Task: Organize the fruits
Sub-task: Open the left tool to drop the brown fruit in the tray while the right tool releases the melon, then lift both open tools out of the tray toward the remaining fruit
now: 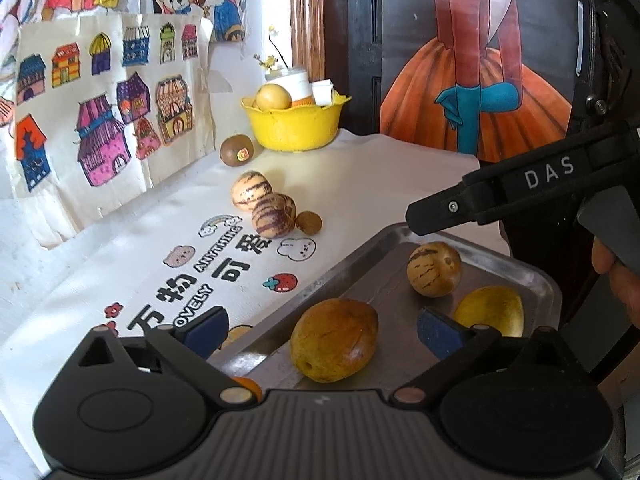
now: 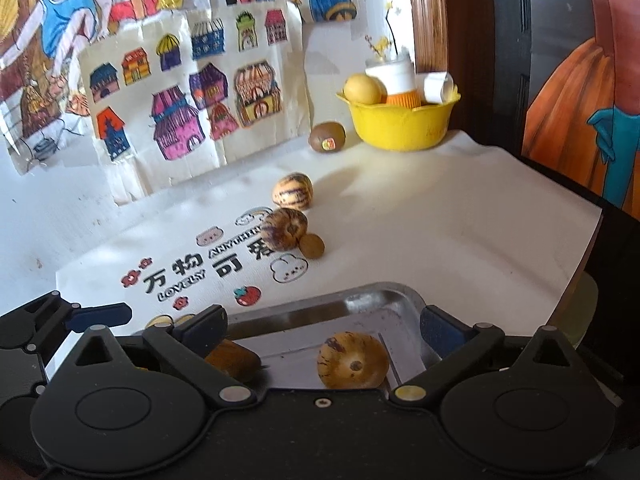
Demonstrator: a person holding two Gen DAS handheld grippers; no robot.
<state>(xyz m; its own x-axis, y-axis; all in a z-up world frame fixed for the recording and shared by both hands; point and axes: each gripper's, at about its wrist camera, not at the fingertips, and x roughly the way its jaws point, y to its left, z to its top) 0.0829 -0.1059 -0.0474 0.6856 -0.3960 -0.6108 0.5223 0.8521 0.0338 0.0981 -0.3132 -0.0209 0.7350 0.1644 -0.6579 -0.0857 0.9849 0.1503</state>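
A metal tray (image 1: 400, 234) holds three fruits: an orange-yellow mango (image 1: 334, 346), a striped melon (image 1: 434, 269) and a yellow fruit (image 1: 490, 311). My left gripper (image 1: 320, 333) hangs open above the mango, its blue pads well apart and not touching it. My right gripper (image 2: 322, 328) is open over the tray (image 2: 380, 292), above the striped melon (image 2: 353, 360), which it does not touch. The mango (image 2: 232, 358) is partly hidden behind its left finger. One black finger (image 1: 440, 210) of the right gripper reaches over the tray's far corner.
On the printed white cloth (image 1: 360, 184) lie two striped melons (image 1: 252, 190) (image 1: 274, 216), a small brown fruit (image 1: 309, 222) and a kiwi (image 1: 237, 150). A yellow bowl (image 1: 294, 130) at the back holds a yellow fruit and a white bottle. Drawings cover the wall on the left.
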